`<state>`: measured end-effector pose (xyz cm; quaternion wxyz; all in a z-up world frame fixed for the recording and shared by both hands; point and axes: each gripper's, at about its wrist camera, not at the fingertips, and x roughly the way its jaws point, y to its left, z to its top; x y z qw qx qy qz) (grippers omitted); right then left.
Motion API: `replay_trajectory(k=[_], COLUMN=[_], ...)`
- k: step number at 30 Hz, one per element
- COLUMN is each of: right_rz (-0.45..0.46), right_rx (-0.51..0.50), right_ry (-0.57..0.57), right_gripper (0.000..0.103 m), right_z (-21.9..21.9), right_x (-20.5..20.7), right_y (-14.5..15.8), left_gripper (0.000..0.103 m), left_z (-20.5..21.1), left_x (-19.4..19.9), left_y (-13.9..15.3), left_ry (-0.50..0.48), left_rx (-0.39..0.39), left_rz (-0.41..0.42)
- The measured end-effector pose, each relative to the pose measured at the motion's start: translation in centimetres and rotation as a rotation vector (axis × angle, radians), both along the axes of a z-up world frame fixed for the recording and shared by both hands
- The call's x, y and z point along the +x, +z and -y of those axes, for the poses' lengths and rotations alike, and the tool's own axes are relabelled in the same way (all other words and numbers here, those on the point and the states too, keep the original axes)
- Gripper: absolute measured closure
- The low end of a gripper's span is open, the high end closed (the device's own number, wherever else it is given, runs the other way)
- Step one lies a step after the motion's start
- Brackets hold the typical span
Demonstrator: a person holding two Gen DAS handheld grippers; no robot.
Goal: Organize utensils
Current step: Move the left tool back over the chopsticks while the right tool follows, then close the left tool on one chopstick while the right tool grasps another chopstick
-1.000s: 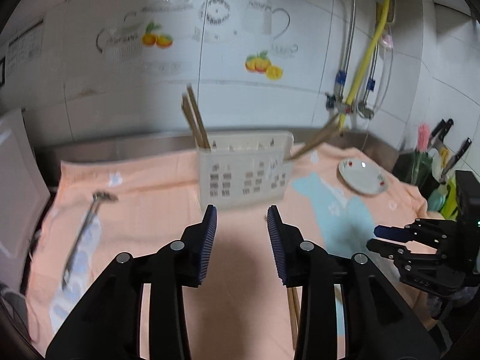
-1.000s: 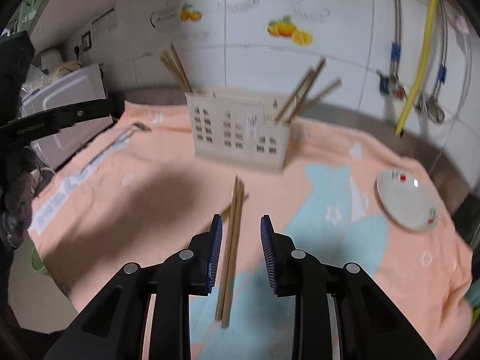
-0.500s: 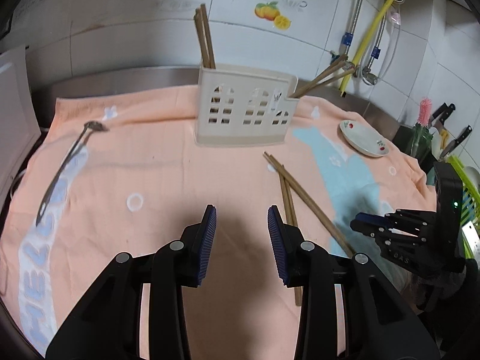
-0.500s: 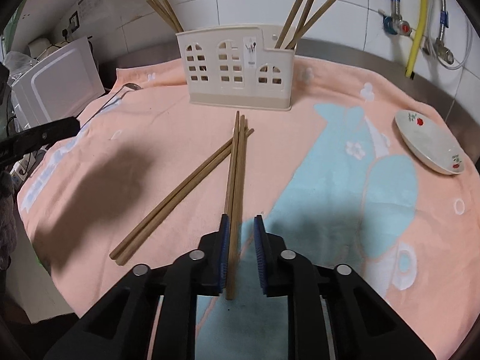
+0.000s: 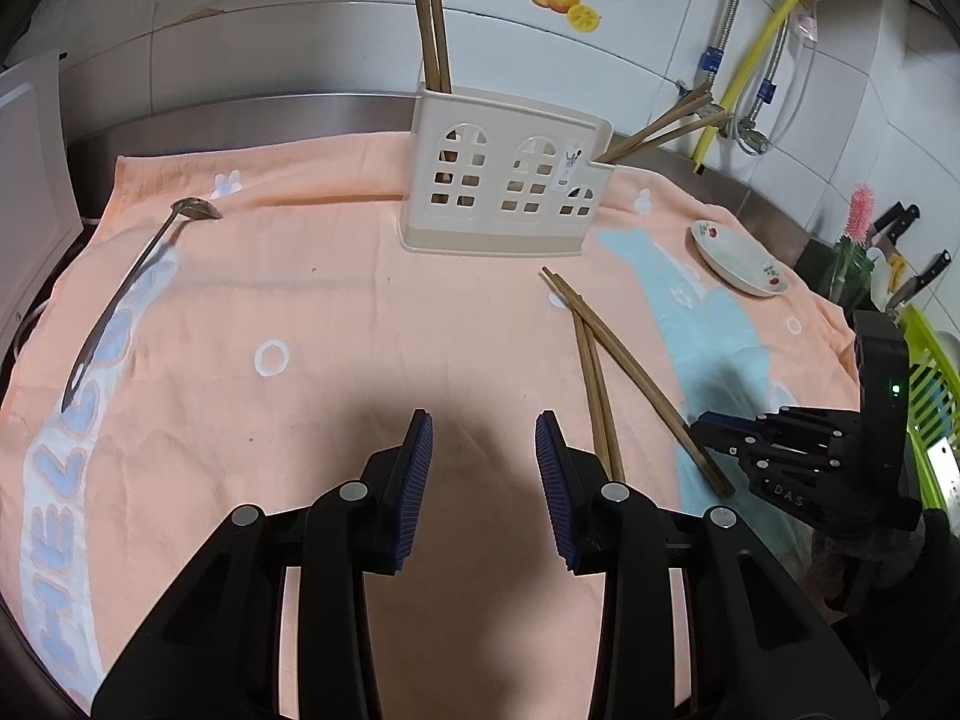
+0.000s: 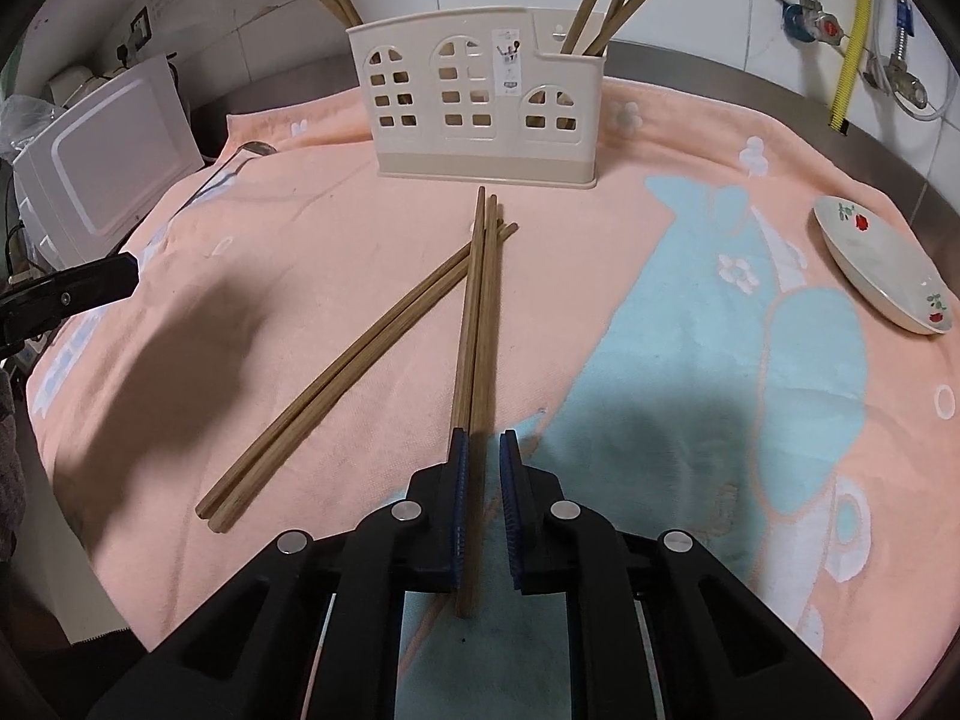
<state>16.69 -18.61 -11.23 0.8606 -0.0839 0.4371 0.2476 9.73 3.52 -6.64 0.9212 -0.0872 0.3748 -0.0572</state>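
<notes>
Two pairs of chopsticks lie loose on the peach towel (image 6: 300,252) over the worktop, and I'm now down on the straight pair (image 6: 477,324) with my right hand-held gripper (image 6: 483,468). A second ago these jaws stood clearly apart above the sticks; since then I've dropped low and squeezed in, and now the pads have come in narrow around the near end of the pair, the left pad against the wood. The right pad looks a hair off, so I judge the grip only just made.

The crossing pair (image 6: 360,354) angles away to the left, its far tips touching my pair near the holder (image 6: 480,114). That contact could drag it when I lift.

My left hand-held gripper (image 5: 483,468) has also sunk toward the towel, its jaws at the same half-wide gap as before, holding nothing over bare cloth. A metal spoon (image 5: 123,294) lies far left, a small dish (image 6: 882,276) far right.

The holder already has chopsticks standing in both end compartments. With the grip closed, the pick-up step looks ready: lift, then carry to the holder.
</notes>
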Motion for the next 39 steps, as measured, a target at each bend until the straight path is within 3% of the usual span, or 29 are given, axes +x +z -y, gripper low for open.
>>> replay_trajectory(k=[19, 35, 39], right_rz=[0.004, 0.052, 0.056], right_rx=[-0.029, -0.010, -0.003], right_ry=[0.002, -0.046, -0.052], right_gripper=[0.095, 0.097, 0.097], right_z=[-0.3, 1.3, 1.6], right_x=[0.4, -0.6, -0.9], right_y=[-0.8, 0.1, 0.3], left_gripper=[0.067, 0.067, 0.080], left_z=[0.5, 5.1, 6.0], left_x=[-0.2, 0.8, 1.1], left_y=[-1.0, -3.1, -4.0], left_ry=[-0.018, -0.123, -0.129], left_rx=[-0.017, -0.057, -0.062], left_rz=[-0.027, -0.089, -0.113])
